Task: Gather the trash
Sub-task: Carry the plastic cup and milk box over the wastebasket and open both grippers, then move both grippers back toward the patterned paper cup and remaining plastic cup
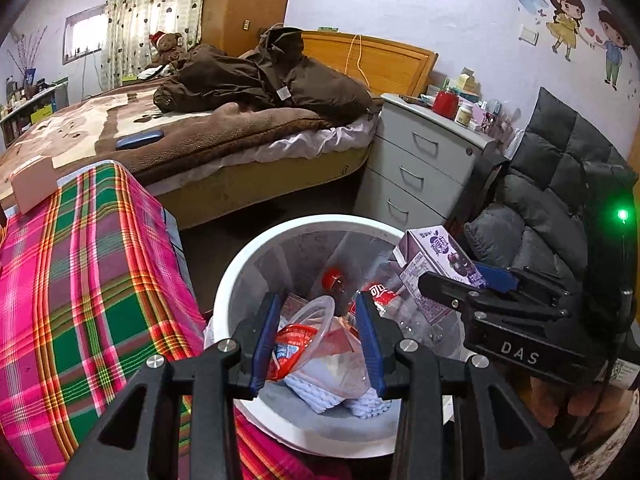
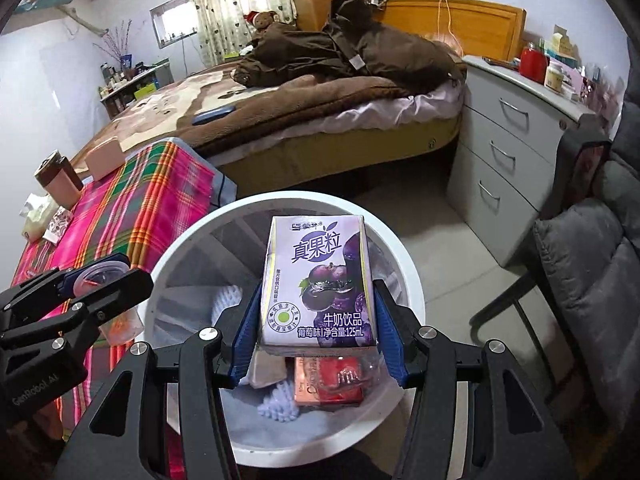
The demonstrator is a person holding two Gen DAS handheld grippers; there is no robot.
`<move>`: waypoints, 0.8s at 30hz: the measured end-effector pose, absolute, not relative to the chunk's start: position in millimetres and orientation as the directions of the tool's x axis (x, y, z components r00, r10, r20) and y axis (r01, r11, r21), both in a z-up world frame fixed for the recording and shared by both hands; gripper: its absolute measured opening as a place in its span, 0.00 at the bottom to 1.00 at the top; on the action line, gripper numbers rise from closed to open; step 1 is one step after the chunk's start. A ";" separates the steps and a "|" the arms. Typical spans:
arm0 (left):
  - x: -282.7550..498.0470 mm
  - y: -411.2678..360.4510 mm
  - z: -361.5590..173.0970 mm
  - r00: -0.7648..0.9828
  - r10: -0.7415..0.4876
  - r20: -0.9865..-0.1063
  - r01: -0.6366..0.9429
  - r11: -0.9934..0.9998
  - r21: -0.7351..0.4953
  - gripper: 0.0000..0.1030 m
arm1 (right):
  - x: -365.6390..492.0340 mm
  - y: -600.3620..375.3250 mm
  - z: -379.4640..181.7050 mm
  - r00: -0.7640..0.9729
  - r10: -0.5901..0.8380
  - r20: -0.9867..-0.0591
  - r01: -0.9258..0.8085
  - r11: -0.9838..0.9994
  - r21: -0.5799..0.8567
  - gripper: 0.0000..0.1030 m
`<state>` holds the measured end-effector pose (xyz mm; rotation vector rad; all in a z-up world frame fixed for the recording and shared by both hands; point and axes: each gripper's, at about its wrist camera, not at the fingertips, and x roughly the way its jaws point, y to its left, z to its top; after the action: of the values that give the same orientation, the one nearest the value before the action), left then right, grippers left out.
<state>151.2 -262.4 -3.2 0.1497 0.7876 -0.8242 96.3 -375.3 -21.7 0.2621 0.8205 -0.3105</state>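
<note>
Blue-padded jaws of the left hand-held gripper (image 1: pixel 316 340) are closed nearly all the way on a crumpled clear plastic cup with red wrapper inside (image 1: pixel 320 344), held over the round white plastic waste bin (image 1: pixel 236 280). Beside it, the right hand-held gripper (image 2: pixel 316 320) stands about half open, its pads pressed on both sides of a small purple grape-milk carton (image 2: pixel 318 280), gripped upright above the same bin. Both point steeply downward into the bin mouth, the right coming in from the side of the grey padded chair (image 1: pixel 560 184). Inside lie a clear bottle with red label (image 1: pixel 380 296) and white foam netting (image 2: pixel 280 400). Judged step: disposal, with both items in position. Next move calls for opening each set of jaws so the items drop clear of the rim. The pink and green plaid cloth (image 1: pixel 80 280) lies just beside the bin.
</note>
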 end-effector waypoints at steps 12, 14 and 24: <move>147.0 -261.8 -0.1 0.426 -0.599 -0.678 0.703 0.691 -0.170 0.62 | 93.1 -378.9 -23.2 0.642 -0.169 -0.748 0.376 0.919 0.116 0.60; 147.9 -259.2 0.4 0.431 -0.598 -0.675 0.697 0.696 -0.172 0.62 | 93.7 -380.1 -22.6 0.645 -0.167 -0.746 0.375 0.919 0.119 0.60; 149.4 -244.2 6.9 0.456 -0.595 -0.662 0.673 0.717 -0.182 0.62 | 91.6 -381.0 -16.4 0.664 -0.177 -0.726 0.389 0.912 0.133 0.61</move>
<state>149.4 -244.2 6.9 0.1118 0.7689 -0.7838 91.6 -381.0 -16.4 0.2890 0.7828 -0.3244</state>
